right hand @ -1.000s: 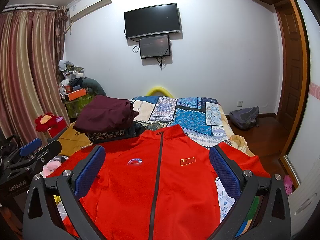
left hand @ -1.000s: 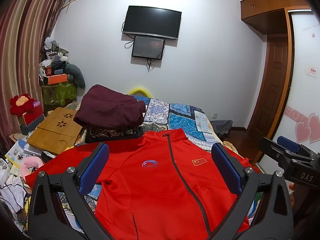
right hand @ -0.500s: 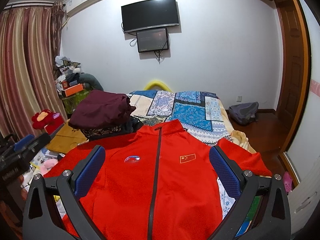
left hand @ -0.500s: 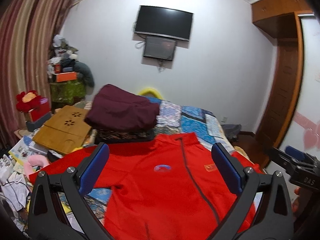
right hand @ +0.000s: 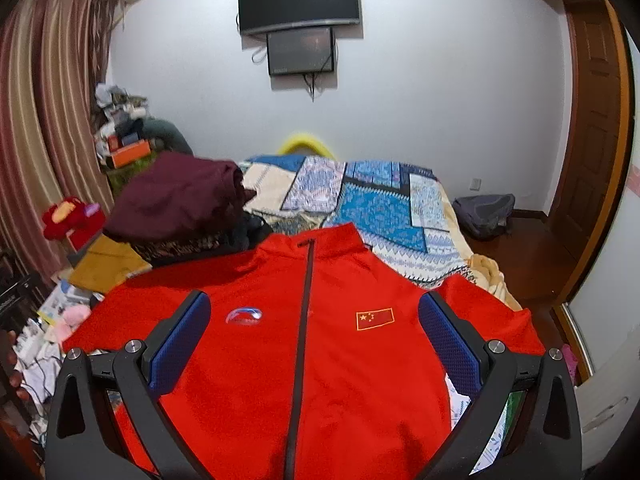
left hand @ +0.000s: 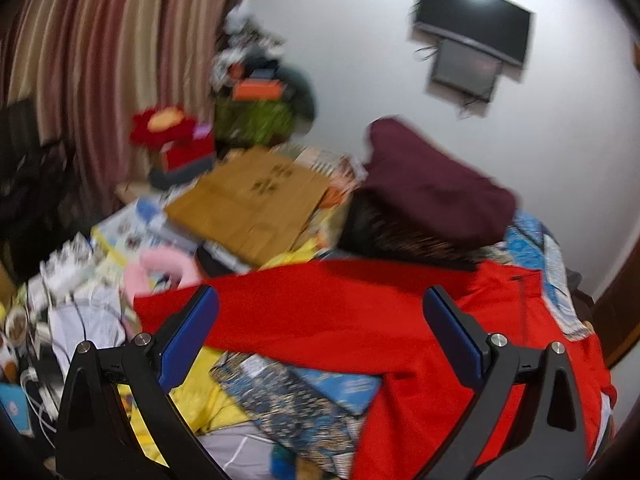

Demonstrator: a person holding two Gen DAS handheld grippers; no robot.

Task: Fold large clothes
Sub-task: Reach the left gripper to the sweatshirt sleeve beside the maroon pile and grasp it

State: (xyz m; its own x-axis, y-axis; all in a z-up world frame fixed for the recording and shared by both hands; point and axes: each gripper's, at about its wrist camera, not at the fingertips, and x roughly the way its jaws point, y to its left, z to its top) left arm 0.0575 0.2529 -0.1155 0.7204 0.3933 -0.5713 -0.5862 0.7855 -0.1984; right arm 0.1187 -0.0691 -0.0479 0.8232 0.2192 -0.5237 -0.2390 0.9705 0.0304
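Observation:
A large red zip jacket [right hand: 320, 344] lies flat, front up, on the bed, collar toward the far wall, both sleeves spread out. My right gripper [right hand: 314, 336] is open and empty, hovering above the jacket's chest, its fingers either side of the dark zip [right hand: 304, 312]. My left gripper [left hand: 320, 328] is open and empty, above the jacket's left sleeve [left hand: 304, 304], which stretches toward the cluttered bed edge. The left wrist view is blurred by motion.
A folded maroon garment [right hand: 176, 200] sits on a dark patterned pile just beyond the jacket's left shoulder. A blue patchwork bedspread [right hand: 380, 208] covers the far bed. A wooden lap tray [left hand: 248, 204], books, cables and a pink cushion [left hand: 160, 276] crowd the left side.
My left gripper has swung left, from over the jacket's chest to over its left sleeve and the clutter. My right gripper has dipped slightly toward the chest. The jacket has not moved.

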